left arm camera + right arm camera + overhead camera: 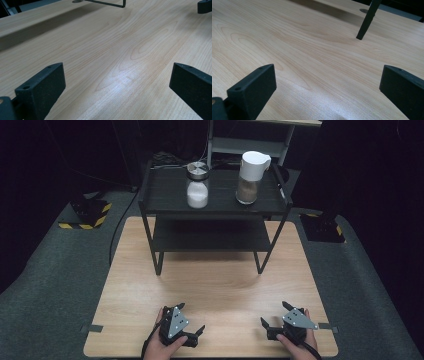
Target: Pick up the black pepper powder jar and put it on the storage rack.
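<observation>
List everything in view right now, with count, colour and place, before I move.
Glass jar: 1, clear with white grains and metal lid, top shelf, left.
Lidded jar: 1, white top, brown contents, top shelf, right.
Shelf rack: 1, black, two tiers, far half of table.
Table: 1, light wood.
Left gripper: 1, black, open, near edge, holding nothing.
Right gripper: 1, black, open, near edge, holding nothing.

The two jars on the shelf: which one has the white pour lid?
The right-hand jar, holding brown contents. The other jar has a metal lid and white contents.
</observation>
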Demonstrator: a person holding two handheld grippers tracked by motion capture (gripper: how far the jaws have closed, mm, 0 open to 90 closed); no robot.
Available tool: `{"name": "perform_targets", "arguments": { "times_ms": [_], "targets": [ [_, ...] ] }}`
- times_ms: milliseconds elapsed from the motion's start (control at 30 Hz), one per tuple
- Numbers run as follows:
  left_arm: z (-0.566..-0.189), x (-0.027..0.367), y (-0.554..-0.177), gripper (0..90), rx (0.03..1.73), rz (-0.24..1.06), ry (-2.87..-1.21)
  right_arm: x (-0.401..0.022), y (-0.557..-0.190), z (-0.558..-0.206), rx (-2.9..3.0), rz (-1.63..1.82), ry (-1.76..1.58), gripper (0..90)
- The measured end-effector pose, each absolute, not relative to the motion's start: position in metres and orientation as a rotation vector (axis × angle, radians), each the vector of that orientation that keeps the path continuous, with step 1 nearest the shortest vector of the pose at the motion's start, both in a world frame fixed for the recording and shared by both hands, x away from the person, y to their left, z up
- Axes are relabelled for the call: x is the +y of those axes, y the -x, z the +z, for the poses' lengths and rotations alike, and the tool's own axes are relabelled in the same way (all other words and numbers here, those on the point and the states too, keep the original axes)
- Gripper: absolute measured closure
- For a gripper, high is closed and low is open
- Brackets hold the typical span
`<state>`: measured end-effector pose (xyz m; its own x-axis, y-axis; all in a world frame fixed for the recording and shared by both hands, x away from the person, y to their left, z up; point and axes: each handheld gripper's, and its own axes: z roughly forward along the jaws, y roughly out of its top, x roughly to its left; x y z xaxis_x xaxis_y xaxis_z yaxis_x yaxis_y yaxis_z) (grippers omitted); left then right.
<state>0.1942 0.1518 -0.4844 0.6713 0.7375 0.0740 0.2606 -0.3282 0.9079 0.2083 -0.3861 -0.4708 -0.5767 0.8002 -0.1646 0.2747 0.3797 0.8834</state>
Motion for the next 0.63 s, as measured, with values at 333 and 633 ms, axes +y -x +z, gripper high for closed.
{"name": "perform_targets", "arguments": {
  "times_ms": [333,633],
  "targets": [
    [-0.482,0.1522,-0.1983,0.6,0.783,0.575,-1.91,-0.3887,-0.2085,-0.4716,2.054,1.171,-0.915,0.5],
    [-0.4799,0.1526,-0.2013,0.6,0.798,0.557,-1.92,-0.3891,-0.2094,-0.4709,2.067,1.169,-0.904,0.5]
  ]
}}
